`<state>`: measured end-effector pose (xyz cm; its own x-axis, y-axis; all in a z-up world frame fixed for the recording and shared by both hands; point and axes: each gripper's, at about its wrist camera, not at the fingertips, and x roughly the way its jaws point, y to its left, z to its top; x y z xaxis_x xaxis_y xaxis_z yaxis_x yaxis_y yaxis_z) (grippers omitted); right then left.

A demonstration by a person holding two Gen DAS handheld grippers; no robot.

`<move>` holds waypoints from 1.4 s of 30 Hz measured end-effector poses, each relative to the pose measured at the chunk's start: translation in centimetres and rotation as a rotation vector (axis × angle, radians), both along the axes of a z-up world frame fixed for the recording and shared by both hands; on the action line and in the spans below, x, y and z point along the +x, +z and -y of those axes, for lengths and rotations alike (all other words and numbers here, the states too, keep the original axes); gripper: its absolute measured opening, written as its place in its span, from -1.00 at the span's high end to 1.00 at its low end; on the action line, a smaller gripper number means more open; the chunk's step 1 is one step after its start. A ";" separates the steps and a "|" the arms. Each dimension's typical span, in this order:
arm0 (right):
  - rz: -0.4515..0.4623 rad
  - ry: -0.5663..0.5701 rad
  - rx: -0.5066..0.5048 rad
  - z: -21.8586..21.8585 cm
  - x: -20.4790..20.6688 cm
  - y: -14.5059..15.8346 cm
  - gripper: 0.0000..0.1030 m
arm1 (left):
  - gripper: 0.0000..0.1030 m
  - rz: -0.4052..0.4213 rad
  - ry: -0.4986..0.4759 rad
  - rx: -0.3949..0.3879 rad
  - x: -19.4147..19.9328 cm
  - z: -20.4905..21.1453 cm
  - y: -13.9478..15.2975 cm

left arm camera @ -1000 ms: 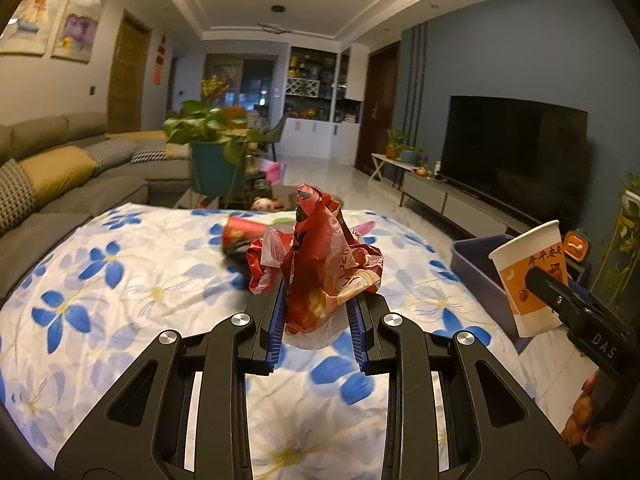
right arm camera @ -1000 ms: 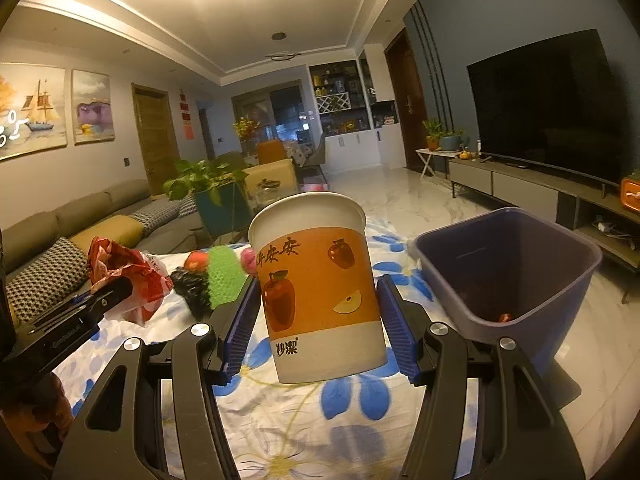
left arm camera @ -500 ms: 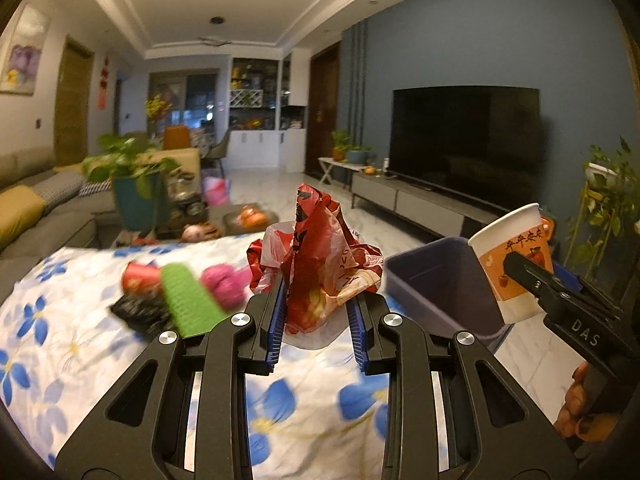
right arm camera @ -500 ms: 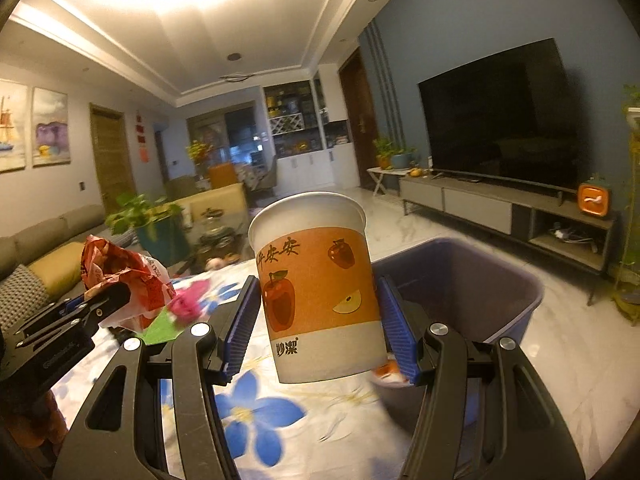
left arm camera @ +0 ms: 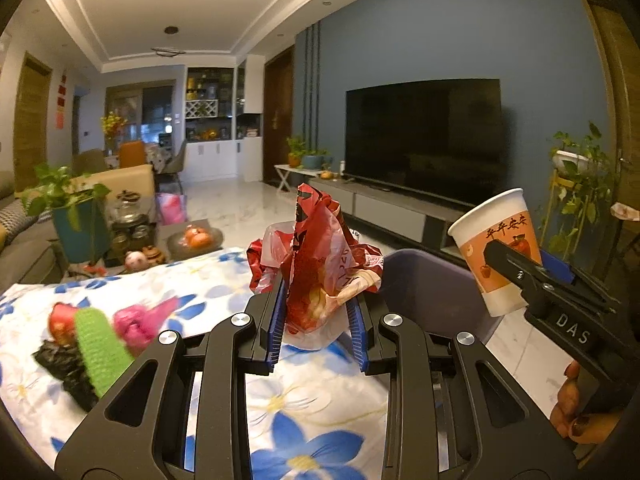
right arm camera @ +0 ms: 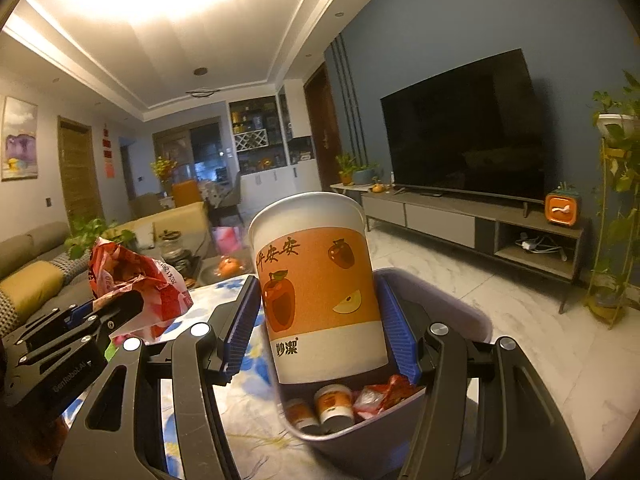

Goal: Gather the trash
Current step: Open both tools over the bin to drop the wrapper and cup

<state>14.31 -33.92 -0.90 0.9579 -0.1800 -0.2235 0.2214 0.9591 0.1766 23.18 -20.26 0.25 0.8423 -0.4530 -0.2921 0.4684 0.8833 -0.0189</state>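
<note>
My left gripper (left arm camera: 316,328) is shut on a crumpled red plastic bag (left arm camera: 320,264), held above the flowered tablecloth (left arm camera: 304,408) beside the purple bin (left arm camera: 424,292). My right gripper (right arm camera: 320,328) is shut on an orange-and-white paper cup (right arm camera: 316,288), held upright over the purple bin (right arm camera: 456,312). The bin holds two small cups (right arm camera: 332,402) and a red wrapper (right arm camera: 384,394). The cup also shows in the left wrist view (left arm camera: 496,252), and the red bag in the right wrist view (right arm camera: 136,280).
A green textured item (left arm camera: 100,344), a pink item (left arm camera: 140,318), a black bag (left arm camera: 64,368) and a red item (left arm camera: 60,316) lie on the cloth at left. A potted plant (left arm camera: 76,216) and jars (left arm camera: 128,224) stand behind. A TV (left arm camera: 424,136) and cabinet are at right.
Both grippers have swung right toward the bin with their loads. The cup now hangs over the bin's opening, and the bag has come next to the bin's rim.
</note>
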 end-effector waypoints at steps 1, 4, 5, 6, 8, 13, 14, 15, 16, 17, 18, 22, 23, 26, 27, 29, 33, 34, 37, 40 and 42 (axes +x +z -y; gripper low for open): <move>0.001 -0.009 0.005 0.4 0.1 -0.1 -0.14 | 0.47 0.000 -0.007 0.000 0.2 0.4 0.0; -0.001 -0.027 0.020 1.6 0.5 -0.3 -0.15 | 0.47 -0.002 -0.041 -0.007 1.0 1.5 -0.2; -0.003 -0.032 0.025 1.9 0.7 -0.5 -0.15 | 0.47 -0.008 -0.054 -0.013 1.5 1.9 -0.3; -0.005 -0.036 0.028 2.0 0.9 -0.5 -0.15 | 0.47 -0.014 -0.065 -0.018 1.7 2.2 -0.4; -0.009 -0.042 0.039 2.4 1.3 -0.8 -0.15 | 0.47 -0.026 -0.087 -0.030 2.3 2.8 -0.7; -0.016 -0.051 0.053 3.2 2.4 -0.8 -0.15 | 0.47 -0.052 -0.116 -0.034 3.9 4.2 -1.4; -0.018 -0.053 0.055 3.4 2.6 -1.0 -0.15 | 0.47 -0.058 -0.124 -0.036 4.3 4.5 -1.6; -0.019 -0.053 0.056 3.6 2.9 -0.9 -0.15 | 0.47 -0.060 -0.129 -0.036 4.5 4.7 -1.7; -0.020 -0.056 0.055 3.6 2.9 -1.1 -0.16 | 0.47 -0.061 -0.134 -0.035 4.7 4.9 -1.8; -0.019 -0.062 0.051 3.6 3.0 -1.2 -0.16 | 0.47 -0.065 -0.143 -0.034 4.9 5.3 -2.0; -0.017 -0.064 0.048 3.6 3.0 -1.1 -0.16 | 0.47 -0.070 -0.150 -0.033 5.1 5.6 -2.2; -0.015 -0.074 0.049 3.7 3.3 -1.2 -0.17 | 0.47 -0.085 -0.165 -0.026 5.9 6.5 -2.8; -0.014 -0.076 0.048 3.8 3.4 -1.3 -0.17 | 0.47 -0.091 -0.171 -0.026 6.1 6.7 -3.0; -0.013 -0.078 0.058 4.1 3.8 -1.4 -0.18 | 0.47 -0.102 -0.179 -0.022 6.6 7.2 -3.6; -0.013 -0.080 0.062 4.2 3.9 -1.5 -0.18 | 0.46 -0.106 -0.183 -0.022 6.7 7.4 -3.7; -0.012 -0.078 0.061 4.2 4.2 -1.5 -0.19 | 0.46 -0.111 -0.190 -0.022 6.9 7.6 -4.1; -0.006 -0.074 0.069 4.2 4.5 -1.6 -0.24 | 0.45 -0.113 -0.189 -0.021 7.3 8.1 -4.3; -0.005 -0.073 0.067 4.1 4.6 -1.5 -0.27 | 0.45 -0.118 -0.192 -0.023 7.4 8.1 -4.4; 0.005 -0.085 0.070 4.5 4.4 -1.6 -0.43 | 0.31 -0.130 -0.192 -0.025 7.9 8.2 -4.7; 0.016 -0.102 0.076 4.8 3.7 -1.5 -0.44 | -0.22 -0.136 -0.186 -0.036 8.0 8.2 -5.2; 0.020 -0.113 0.069 4.9 3.2 -1.4 -0.45 | -0.40 -0.149 -0.177 -0.053 8.0 7.7 -5.3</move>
<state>17.48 -38.80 -2.35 0.9368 -0.2722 -0.2198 0.3233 0.9136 0.2464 31.18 -27.98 -5.05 0.6978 -0.6077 -0.3793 0.6043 0.7837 -0.1439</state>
